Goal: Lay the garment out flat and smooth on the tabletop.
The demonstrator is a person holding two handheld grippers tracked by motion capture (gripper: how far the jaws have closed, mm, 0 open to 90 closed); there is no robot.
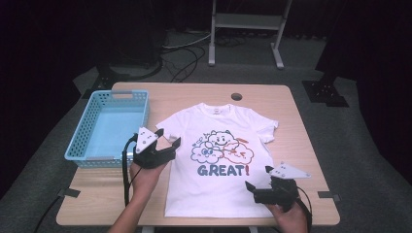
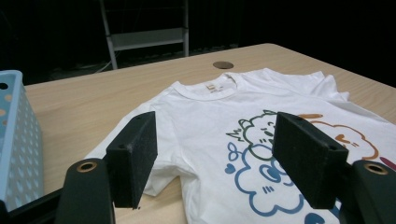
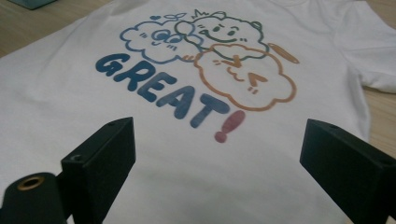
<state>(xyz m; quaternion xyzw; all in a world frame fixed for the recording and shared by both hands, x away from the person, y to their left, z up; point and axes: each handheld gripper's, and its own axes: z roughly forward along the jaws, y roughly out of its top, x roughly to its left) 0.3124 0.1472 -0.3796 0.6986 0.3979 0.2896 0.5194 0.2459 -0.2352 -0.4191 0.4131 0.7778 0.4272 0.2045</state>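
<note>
Wooden table (image 1: 296, 150); blue basket (image 1: 82, 141) holds nothing; T-shirt (image 1: 218, 194) flat; left gripper (image 1: 167, 137), right gripper (image 1: 257, 178) both gaping, unladen.

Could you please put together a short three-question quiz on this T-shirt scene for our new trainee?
1. True or false: the left gripper has clamped the sleeve of the T-shirt.
2. Which item sits at the table's left side? A) a blue basket B) a red bucket C) a cardboard box
3. Fill in: the word printed on the shirt is ____.

Key
1. False: its jaws stand open above the sleeve, with nothing pressed between them.
2. A
3. GREAT!, the letters in blue. The right gripper is open near the hem.
</note>
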